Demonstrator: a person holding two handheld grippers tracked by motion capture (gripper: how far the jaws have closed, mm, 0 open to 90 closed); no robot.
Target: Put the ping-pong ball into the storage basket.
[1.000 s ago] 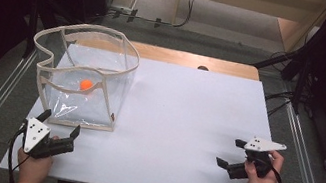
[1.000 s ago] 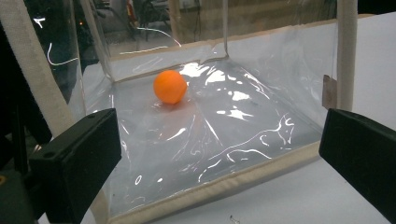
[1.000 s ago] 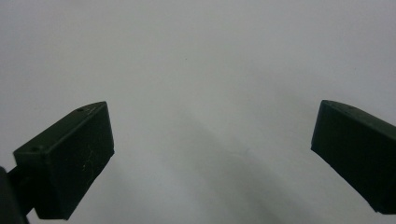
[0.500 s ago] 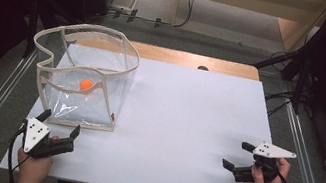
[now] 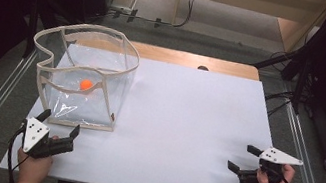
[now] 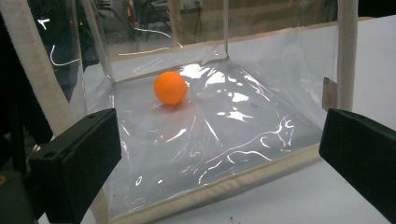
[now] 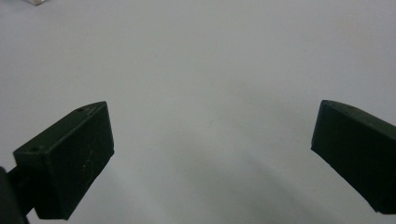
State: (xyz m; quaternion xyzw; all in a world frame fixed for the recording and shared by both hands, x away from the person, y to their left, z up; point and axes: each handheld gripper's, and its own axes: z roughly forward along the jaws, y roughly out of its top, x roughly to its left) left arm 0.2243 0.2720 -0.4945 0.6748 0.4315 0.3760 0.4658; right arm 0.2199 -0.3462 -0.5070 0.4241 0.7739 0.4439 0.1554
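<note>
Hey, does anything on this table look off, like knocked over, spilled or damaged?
Nothing is spilled or tipped. The one oddity is the clear plastic bag with beige fabric trim: its top rim sags and waves unevenly rather than holding a square shape. The small orange ball rests on its floor. Both grippers sit open, apart from it.

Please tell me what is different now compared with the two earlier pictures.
The right gripper has drawn back toward the person and the table's right edge, jaws open, holding nothing. The left gripper, the clear plastic bag with beige trim and the small orange ball inside it stayed put.
</note>
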